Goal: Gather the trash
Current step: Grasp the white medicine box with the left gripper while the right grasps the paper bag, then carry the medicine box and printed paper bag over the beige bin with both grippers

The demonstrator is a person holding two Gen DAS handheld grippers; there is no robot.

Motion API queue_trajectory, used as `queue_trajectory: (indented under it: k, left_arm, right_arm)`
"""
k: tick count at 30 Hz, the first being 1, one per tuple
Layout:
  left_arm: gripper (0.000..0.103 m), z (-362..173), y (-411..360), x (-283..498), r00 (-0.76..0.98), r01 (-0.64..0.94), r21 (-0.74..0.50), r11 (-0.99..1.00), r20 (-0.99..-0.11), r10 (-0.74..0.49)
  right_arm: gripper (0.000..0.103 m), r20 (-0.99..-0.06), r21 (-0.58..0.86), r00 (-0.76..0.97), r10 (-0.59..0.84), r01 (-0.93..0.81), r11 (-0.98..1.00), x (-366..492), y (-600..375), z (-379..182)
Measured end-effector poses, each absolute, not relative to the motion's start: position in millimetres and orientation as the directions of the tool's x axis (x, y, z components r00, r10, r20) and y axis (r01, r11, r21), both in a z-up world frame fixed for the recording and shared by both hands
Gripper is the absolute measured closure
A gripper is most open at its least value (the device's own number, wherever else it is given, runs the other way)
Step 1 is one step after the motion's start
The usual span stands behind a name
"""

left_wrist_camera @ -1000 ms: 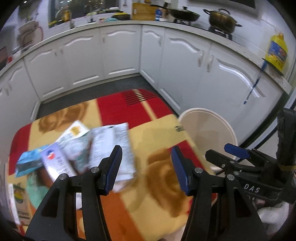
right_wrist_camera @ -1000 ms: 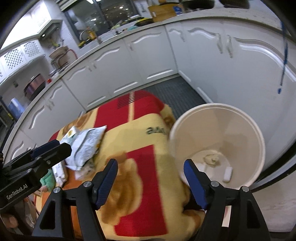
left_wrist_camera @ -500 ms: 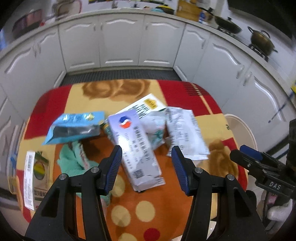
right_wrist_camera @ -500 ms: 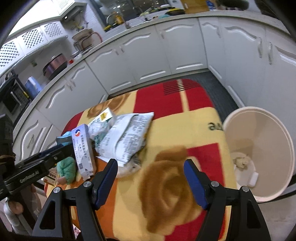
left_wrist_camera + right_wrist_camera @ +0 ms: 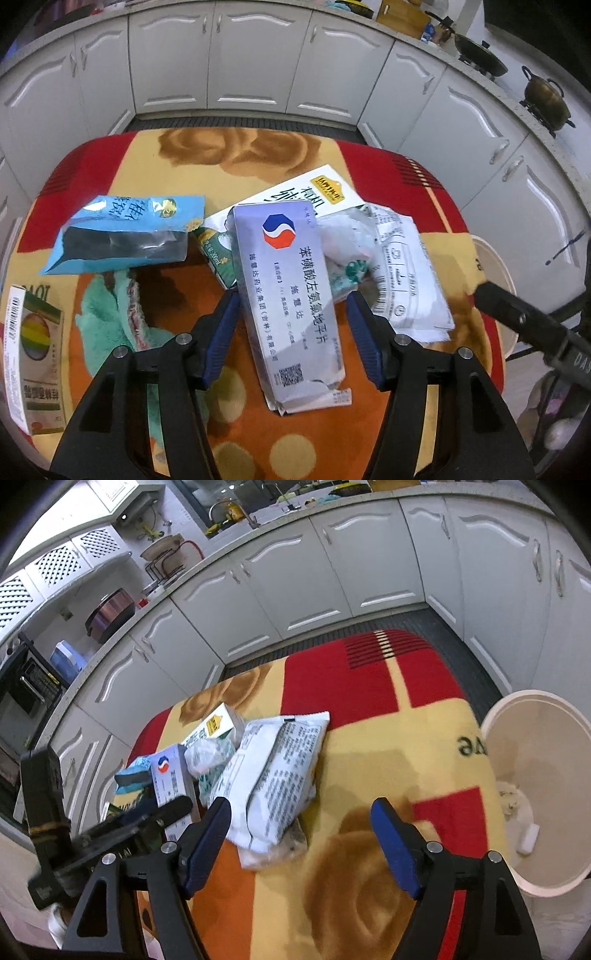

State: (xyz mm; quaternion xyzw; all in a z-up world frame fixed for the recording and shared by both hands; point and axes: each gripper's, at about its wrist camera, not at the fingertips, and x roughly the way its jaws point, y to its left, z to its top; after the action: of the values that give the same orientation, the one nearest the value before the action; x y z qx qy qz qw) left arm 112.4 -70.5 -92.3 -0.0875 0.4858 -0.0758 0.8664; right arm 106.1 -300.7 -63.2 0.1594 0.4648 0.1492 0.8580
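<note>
Trash lies heaped on your blanket-covered table (image 5: 280,155). Through the left wrist, your left gripper (image 5: 291,314) straddles the silver medicine box (image 5: 288,295) atop the pile, jaws opening, pads not touching it (blue packet (image 5: 125,232) lies to the left). Through the right wrist, your right gripper (image 5: 301,830) is opening and empty, just beside the white printed bag (image 5: 277,775); the bin (image 5: 539,786) stands off the table's right edge.

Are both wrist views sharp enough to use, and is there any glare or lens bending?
Left wrist: sharp, text on the lavender box is legible; glare on the blue pouch. Right wrist: foreground blanket smeared; cabinets bow from the fisheye, corners vignetted.
</note>
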Motion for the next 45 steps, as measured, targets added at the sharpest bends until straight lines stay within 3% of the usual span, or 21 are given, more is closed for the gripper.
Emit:
queue_trajectory:
  k: [12,15,22,45]
  left_arm:
    - [0.045,-99.4,-72.3,114.3,0.520,0.066,-0.191,0.979,-0.831,-0.197]
    - [0.051,-97.9,-71.6,111.2,0.522,0.084,-0.206,0.975,-0.824,-0.219]
    - [0.053,-76.9,-66.0,99.9,0.561,0.109,-0.255,0.961,-0.782,-0.271]
    - [0.053,-15.4,-112.1,64.4,0.626,0.242,-0.232,0.942,-0.705,-0.335]
  right_arm:
    - [0.025,-0.791,0.456,0.401,0.462,-0.118,0.882,162.8,-255.6,-98.3]
    - [0.044,-0.765,0.473,0.428,0.481,-0.133,0.871,155.8,-262.2,-94.5]
    - [0.059,-0.703,0.469,0.519,0.486,-0.175,0.866,128.0,-285.5,-60.4]
    - [0.060,-0.629,0.430,0.644,0.435,-0.178,0.885,65.6,-331.5,-12.7]
